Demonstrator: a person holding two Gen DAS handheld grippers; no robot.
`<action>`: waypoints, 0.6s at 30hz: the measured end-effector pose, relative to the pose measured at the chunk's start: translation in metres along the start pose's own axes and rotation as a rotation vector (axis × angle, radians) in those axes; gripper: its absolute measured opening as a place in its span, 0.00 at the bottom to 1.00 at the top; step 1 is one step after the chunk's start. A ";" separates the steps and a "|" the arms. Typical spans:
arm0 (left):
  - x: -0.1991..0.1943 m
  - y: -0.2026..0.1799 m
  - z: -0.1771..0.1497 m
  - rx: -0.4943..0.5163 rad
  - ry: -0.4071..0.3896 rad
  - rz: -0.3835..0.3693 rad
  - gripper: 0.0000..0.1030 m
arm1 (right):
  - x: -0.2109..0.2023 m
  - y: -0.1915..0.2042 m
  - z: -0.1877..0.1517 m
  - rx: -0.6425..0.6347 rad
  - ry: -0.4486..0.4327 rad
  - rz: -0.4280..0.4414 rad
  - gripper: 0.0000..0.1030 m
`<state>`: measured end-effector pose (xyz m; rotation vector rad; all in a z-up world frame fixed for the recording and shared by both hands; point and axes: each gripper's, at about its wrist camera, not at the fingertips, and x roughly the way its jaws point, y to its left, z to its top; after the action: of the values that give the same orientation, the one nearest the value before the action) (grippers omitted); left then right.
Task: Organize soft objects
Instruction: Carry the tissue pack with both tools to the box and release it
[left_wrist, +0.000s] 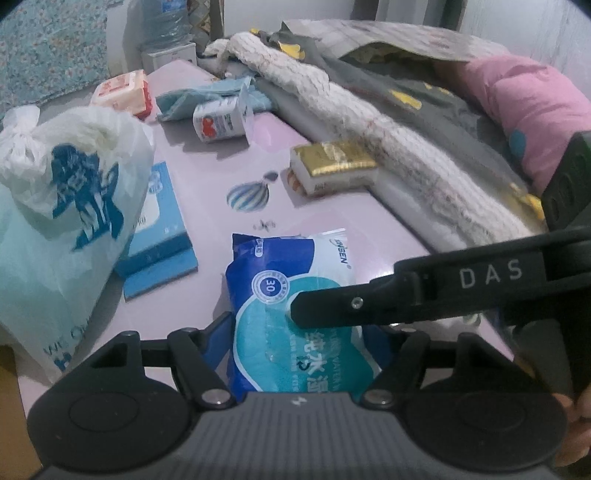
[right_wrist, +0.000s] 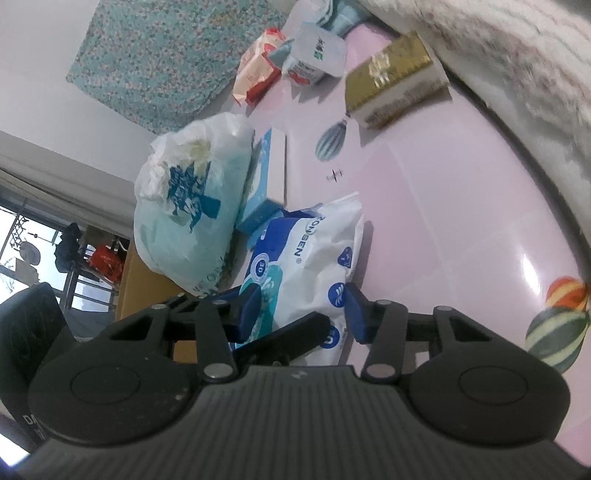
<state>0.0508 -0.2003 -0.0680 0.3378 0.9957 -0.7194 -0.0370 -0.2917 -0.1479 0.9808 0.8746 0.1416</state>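
A soft blue-and-white plastic pack of wet wipes is lying flat on the glossy pink tabletop, at its near edge, and both handheld tools are meeting over it. The left gripper is straddling the pack with its blue pads standing wide on either side; whether they are pressing on the wrapper cannot be told. The right gripper is reaching in from the side with a narrower gap, one finger lying across the pack's teal label in the left view; its left pad appears to be touching the wrapper while the other pad stands just off the edge, so no firm grip is showing yet.

The pack's long axis is running away from the left camera toward the far end of the table, its crimped white seam pointing that way.

The sorting looks barely begun. A knotted white plastic bag with blue print is sitting beside the pack, leaning over a flat blue box. Farther off, a gold-topped tissue packet, a small white-and-red tissue pack, a red-and-cream packet and a crumpled light-blue cloth are lying scattered, while a cream knitted blanket and pink quilt are sprawling along the edge.
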 end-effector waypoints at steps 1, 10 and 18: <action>-0.002 0.000 0.004 0.001 -0.009 0.002 0.72 | -0.001 0.001 0.003 0.001 -0.006 0.003 0.46; -0.029 0.012 0.061 -0.002 -0.136 0.014 0.72 | -0.019 0.045 0.056 -0.056 -0.103 0.016 0.46; -0.101 0.067 0.096 -0.065 -0.293 0.097 0.72 | -0.021 0.140 0.101 -0.213 -0.131 0.076 0.46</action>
<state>0.1235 -0.1666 0.0636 0.2142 0.7182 -0.6264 0.0571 -0.2882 -0.0011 0.8149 0.6869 0.2281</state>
